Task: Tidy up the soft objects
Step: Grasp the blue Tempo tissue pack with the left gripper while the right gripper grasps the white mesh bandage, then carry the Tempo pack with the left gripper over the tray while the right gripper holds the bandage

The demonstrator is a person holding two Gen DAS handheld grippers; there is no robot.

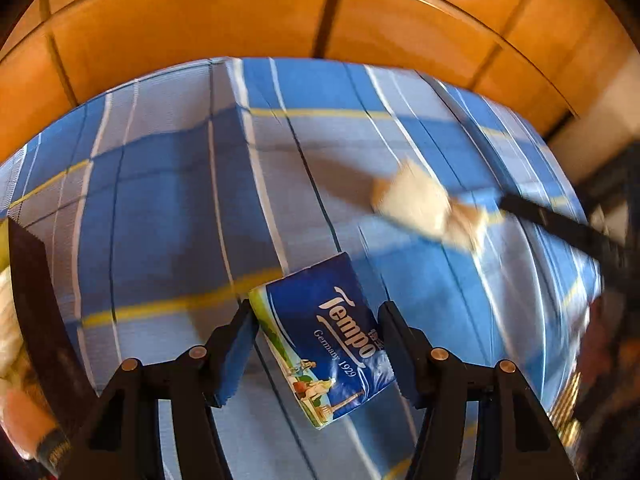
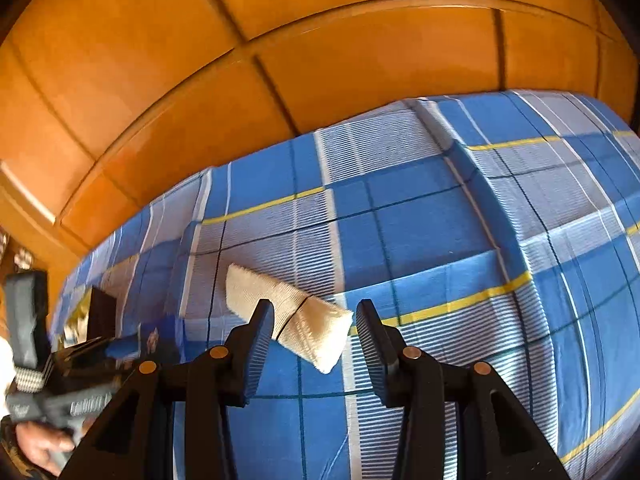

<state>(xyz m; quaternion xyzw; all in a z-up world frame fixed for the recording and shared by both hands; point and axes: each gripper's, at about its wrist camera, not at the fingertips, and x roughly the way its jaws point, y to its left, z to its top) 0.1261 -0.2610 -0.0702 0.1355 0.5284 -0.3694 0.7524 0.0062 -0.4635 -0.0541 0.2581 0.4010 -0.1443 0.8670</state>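
A blue Tempo tissue pack (image 1: 324,340) hangs tilted just above the bed, with my left gripper (image 1: 316,320) shut on it, one pad on each side. In the right wrist view that gripper's body shows blurred at the far left, and the pack (image 2: 132,344) is a blue smear. A folded beige cloth (image 2: 288,316) sits crosswise between the fingers of my right gripper (image 2: 316,320), which is shut on it. From the left wrist view the cloth (image 1: 420,204) is blurred at the tip of the right gripper's black fingers (image 1: 560,228).
A blue plaid bedsheet (image 2: 420,220) with yellow lines covers the bed. An orange wooden headboard (image 2: 280,60) runs along its far edge. A dark box (image 2: 102,308) stands at the left edge of the bed. A person's hand (image 2: 40,444) holds the left gripper.
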